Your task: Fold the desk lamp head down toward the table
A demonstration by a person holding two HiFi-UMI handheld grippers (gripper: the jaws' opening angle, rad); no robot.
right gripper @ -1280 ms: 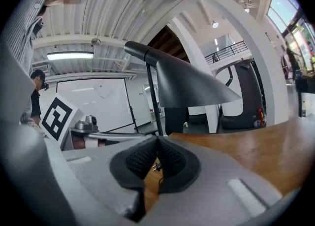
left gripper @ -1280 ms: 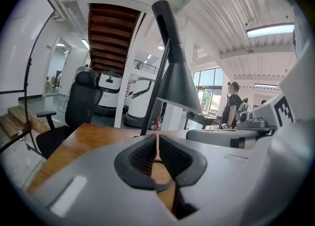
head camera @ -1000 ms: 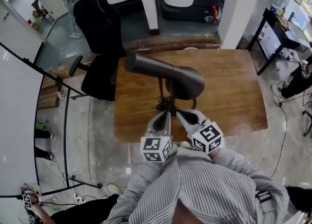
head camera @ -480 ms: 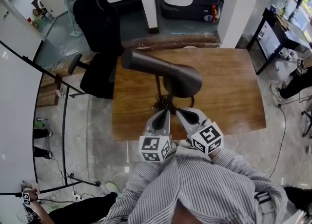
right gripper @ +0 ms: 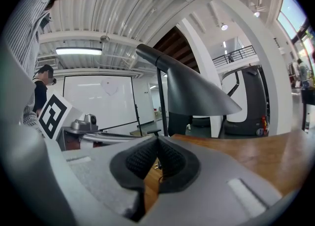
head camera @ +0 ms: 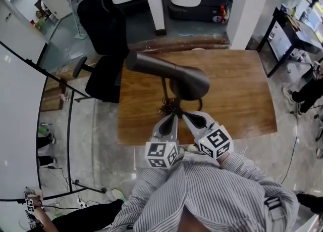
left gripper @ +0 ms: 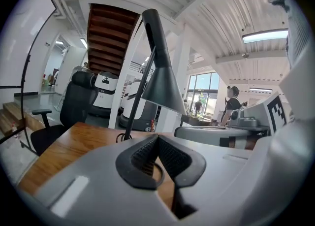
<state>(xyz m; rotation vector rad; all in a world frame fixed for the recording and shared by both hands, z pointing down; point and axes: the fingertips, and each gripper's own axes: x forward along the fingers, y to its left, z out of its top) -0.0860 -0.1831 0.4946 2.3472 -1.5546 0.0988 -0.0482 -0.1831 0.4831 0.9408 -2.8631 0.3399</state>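
A dark grey desk lamp stands on the wooden table (head camera: 242, 94). Its cone head (head camera: 174, 77) is raised on a thin stem, with the wide mouth towards me. In the left gripper view the lamp head (left gripper: 160, 80) hangs above and beyond the jaws; the right gripper view has the lamp head (right gripper: 194, 89) just ahead too. My left gripper (head camera: 172, 118) and right gripper (head camera: 186, 117) sit side by side at the table's near edge, short of the lamp base. Both are shut and empty, and neither touches the lamp.
A black office chair (head camera: 103, 39) stands off the table's far left corner. A tangle of cable (head camera: 168, 108) lies by the lamp base. A white pillar (head camera: 247, 8) rises behind the table, and another desk (head camera: 290, 31) stands at the right.
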